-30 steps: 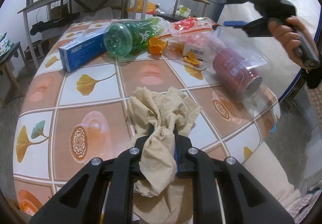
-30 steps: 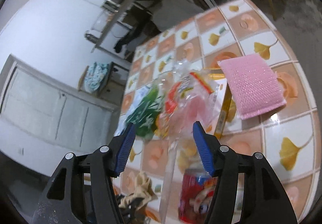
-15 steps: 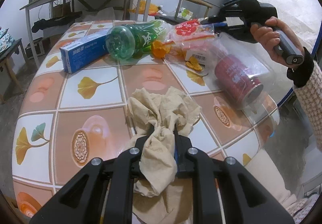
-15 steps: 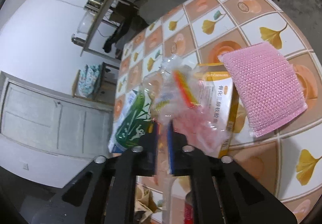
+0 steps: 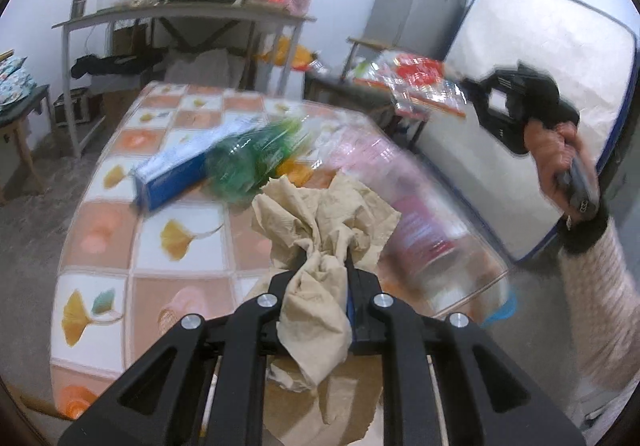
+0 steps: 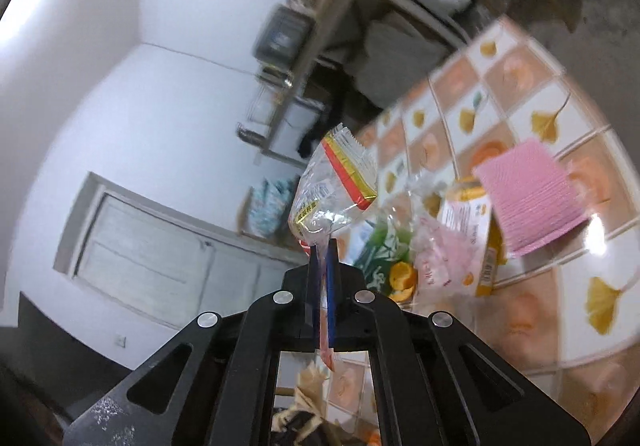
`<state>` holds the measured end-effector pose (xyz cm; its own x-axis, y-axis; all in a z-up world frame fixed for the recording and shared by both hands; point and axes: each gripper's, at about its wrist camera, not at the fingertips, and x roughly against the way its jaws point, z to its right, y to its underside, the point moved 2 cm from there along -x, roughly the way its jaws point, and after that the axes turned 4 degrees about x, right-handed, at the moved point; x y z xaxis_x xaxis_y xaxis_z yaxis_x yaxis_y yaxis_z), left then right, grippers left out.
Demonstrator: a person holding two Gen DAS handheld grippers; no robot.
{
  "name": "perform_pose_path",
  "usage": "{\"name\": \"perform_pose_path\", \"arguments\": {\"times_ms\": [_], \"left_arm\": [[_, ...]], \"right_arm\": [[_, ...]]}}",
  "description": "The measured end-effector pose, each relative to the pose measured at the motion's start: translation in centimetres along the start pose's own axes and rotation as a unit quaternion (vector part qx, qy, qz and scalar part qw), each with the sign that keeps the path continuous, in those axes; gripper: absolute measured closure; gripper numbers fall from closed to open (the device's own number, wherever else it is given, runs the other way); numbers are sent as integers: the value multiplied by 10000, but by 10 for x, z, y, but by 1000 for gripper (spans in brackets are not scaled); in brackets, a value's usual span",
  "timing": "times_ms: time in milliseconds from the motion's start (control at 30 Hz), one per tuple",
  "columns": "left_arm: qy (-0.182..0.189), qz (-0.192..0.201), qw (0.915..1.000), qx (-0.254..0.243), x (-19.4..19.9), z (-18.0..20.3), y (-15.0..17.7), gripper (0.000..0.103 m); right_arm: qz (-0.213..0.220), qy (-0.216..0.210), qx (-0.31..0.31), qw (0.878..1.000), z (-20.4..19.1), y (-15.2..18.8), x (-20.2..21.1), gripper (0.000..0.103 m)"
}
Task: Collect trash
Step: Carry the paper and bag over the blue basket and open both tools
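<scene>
Wrapper [image 6: 334, 189] pinched in right gripper [image 6: 321, 258], tissue [image 5: 324, 234] in left gripper [image 5: 326, 266]

Left claw [image 5: 325, 268] clamped tight, low. Right claw [image 6: 321, 266] clamped tight, raised; right hand [image 5: 558, 157] gripping handle.

Print on the wrapper [image 6: 336, 189] and yellow box [image 6: 476, 242] too blurred to read
</scene>
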<state>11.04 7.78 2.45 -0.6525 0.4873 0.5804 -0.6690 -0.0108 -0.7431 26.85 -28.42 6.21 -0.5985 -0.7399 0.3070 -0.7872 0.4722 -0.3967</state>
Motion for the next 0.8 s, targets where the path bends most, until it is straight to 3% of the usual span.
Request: {"name": "perform_pose_path", "arguments": {"times_ms": [133, 267, 367, 433, 500, 633, 800], "left_arm": [[697, 78, 9974, -134, -6, 46, -28, 90], [1461, -97, 9886, -351, -36, 108, -56, 90], [1986, -564, 9774, -453, -79, 168, -71, 90], [2203, -1122, 9678, -476, -121, 212, -72, 90], [2417, -1782, 9526, -498, -171, 261, -63, 89], [2416, -2580, 9305, -955, -244, 340, -34, 89], [2054, -3545, 9040, -1220, -337, 415, 24, 89]], "right_arm": [[642, 174, 218, 9975, 5, 12, 90, 102], [1224, 843, 227, 9886, 28, 30, 171, 102], [1565, 1412, 66, 9775, 53, 50, 228, 102], [1825, 1883, -115, 9650, 77, 67, 269, 102], [2035, 2389, -337, 9489, 100, 82, 300, 102], [2215, 3268, -829, 9150, 150, 112, 347, 102], [2219, 3946, -1444, 8799, 217, 135, 370, 102]]}}
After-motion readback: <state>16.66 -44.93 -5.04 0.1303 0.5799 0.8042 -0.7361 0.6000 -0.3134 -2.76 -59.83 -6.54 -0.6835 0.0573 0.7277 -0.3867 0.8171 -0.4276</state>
